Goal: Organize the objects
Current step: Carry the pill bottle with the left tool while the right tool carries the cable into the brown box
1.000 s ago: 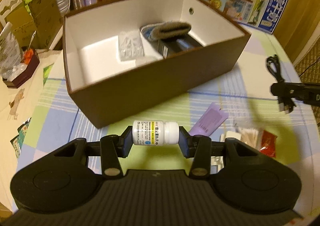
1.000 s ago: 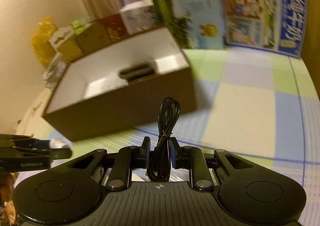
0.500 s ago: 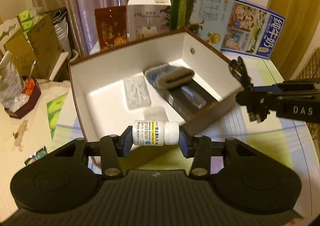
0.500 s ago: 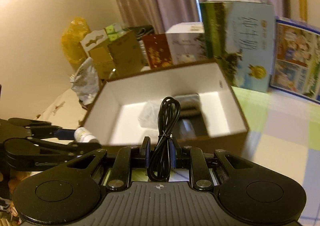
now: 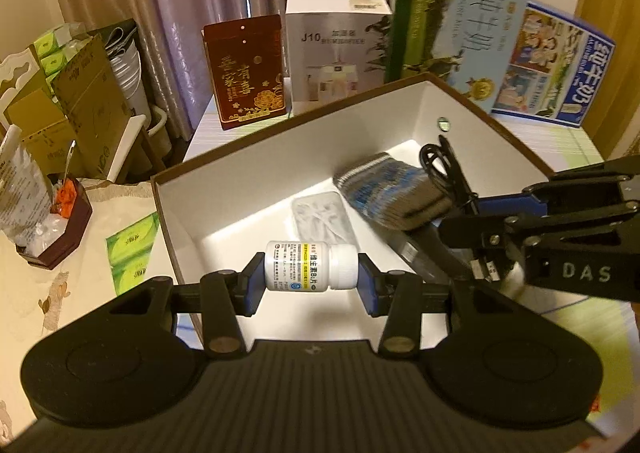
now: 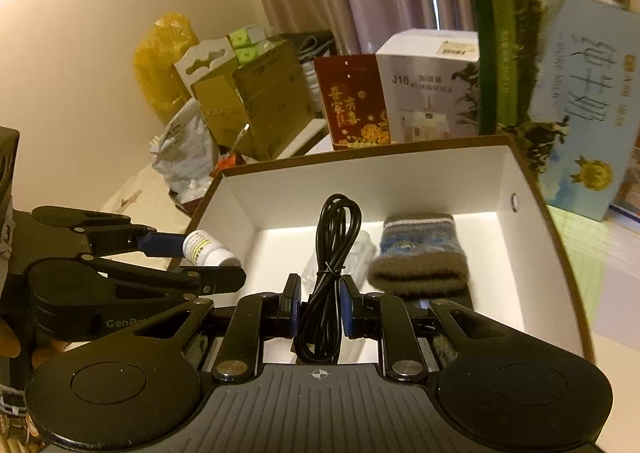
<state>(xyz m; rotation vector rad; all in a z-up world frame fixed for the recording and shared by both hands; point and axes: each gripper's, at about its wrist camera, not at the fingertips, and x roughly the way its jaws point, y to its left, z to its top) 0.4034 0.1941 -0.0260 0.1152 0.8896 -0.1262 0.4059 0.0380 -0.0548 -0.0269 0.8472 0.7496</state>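
Left wrist view shows my left gripper clamped end to end on a white pill bottle above the near-left corner of the brown box, my right gripper beside it pinching a coiled black cable. Inside the box lie a knitted sock and a clear packet, perhaps swabs; something dark under the sock is mostly hidden. Cartons stand behind the box.

You hold a white pill bottle sideways above the open brown box, a coiled black cable upright over it; a knitted sock lies inside.
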